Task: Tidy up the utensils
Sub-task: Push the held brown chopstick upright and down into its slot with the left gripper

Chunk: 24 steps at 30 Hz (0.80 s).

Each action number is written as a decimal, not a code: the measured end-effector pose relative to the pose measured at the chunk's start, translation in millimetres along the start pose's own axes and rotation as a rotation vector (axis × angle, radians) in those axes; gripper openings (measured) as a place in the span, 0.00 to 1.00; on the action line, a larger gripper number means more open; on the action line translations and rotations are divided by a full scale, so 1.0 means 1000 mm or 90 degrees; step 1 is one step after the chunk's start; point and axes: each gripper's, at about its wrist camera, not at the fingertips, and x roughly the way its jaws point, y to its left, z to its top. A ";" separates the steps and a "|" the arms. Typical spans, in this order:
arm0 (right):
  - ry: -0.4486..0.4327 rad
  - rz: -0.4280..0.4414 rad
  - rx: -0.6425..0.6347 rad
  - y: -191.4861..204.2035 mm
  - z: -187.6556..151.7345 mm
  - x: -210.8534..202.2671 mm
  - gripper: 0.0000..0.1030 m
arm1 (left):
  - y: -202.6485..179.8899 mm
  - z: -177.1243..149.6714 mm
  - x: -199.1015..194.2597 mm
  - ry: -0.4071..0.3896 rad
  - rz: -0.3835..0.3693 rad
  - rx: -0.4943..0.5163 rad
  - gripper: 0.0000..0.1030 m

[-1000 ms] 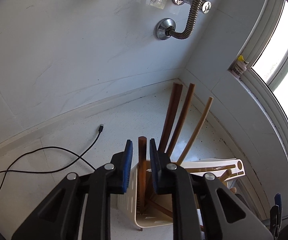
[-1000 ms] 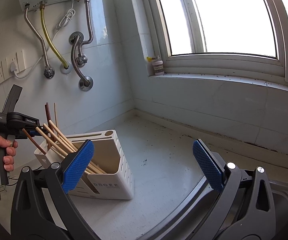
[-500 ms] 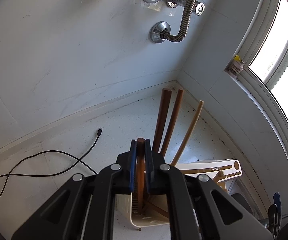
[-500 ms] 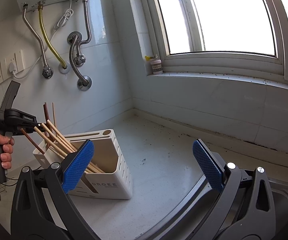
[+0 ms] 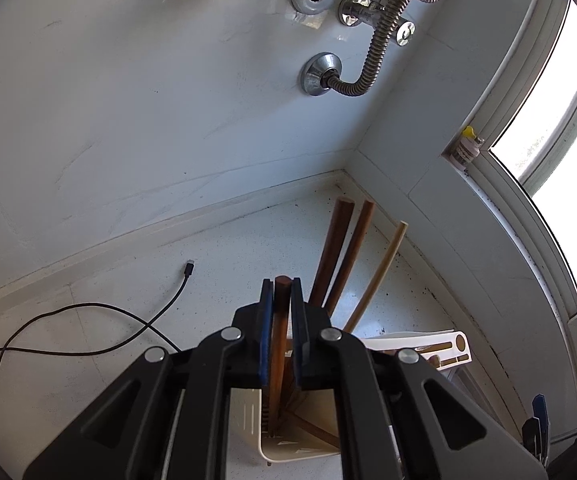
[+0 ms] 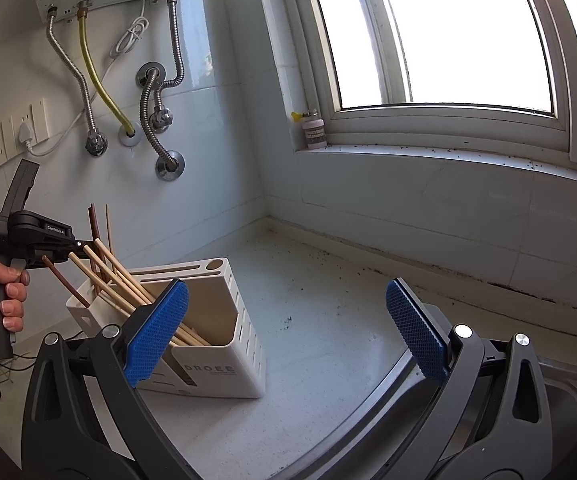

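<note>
A white slotted holder is stood on the tabletop, and several wooden chopsticks are leaned inside it. One dark chopstick is pinched by the left gripper above the holder. The right gripper is spread wide and holds nothing.

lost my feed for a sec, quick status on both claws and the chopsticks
Left claw shut on dark chopstick standing in white holder. Right claw open, empty. Other chopsticks crowd it.

Chopstick base behind tongs
</note>
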 end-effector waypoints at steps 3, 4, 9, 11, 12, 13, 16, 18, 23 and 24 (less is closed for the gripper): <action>0.002 0.000 -0.003 0.000 0.000 0.001 0.92 | 0.003 0.001 0.003 0.006 -0.010 -0.004 0.08; 0.002 -0.001 -0.003 0.001 0.000 0.002 0.92 | 0.004 0.002 0.003 0.007 -0.013 -0.004 0.08; 0.001 0.001 -0.007 0.003 0.000 0.002 0.92 | 0.010 0.004 0.003 0.006 -0.045 -0.036 0.08; 0.001 -0.001 -0.008 0.003 -0.001 0.002 0.92 | 0.008 0.003 0.002 0.003 -0.046 -0.035 0.08; 0.004 -0.001 -0.007 0.003 -0.001 0.003 0.92 | 0.006 0.003 0.000 0.002 -0.049 -0.032 0.09; 0.004 0.000 -0.006 0.003 -0.001 0.002 0.92 | 0.004 0.004 -0.001 -0.003 -0.046 -0.025 0.09; 0.004 -0.001 -0.006 0.003 -0.001 0.002 0.92 | 0.004 0.006 0.000 -0.004 -0.041 -0.021 0.08; 0.004 0.000 -0.005 0.003 -0.001 0.002 0.92 | 0.006 0.009 0.000 -0.004 -0.046 -0.032 0.08; 0.004 0.001 -0.011 0.005 0.000 0.003 0.92 | 0.004 0.021 -0.004 -0.021 -0.051 -0.022 0.08; 0.005 0.001 -0.010 0.004 0.001 0.003 0.92 | 0.004 0.023 -0.004 -0.021 -0.055 -0.025 0.08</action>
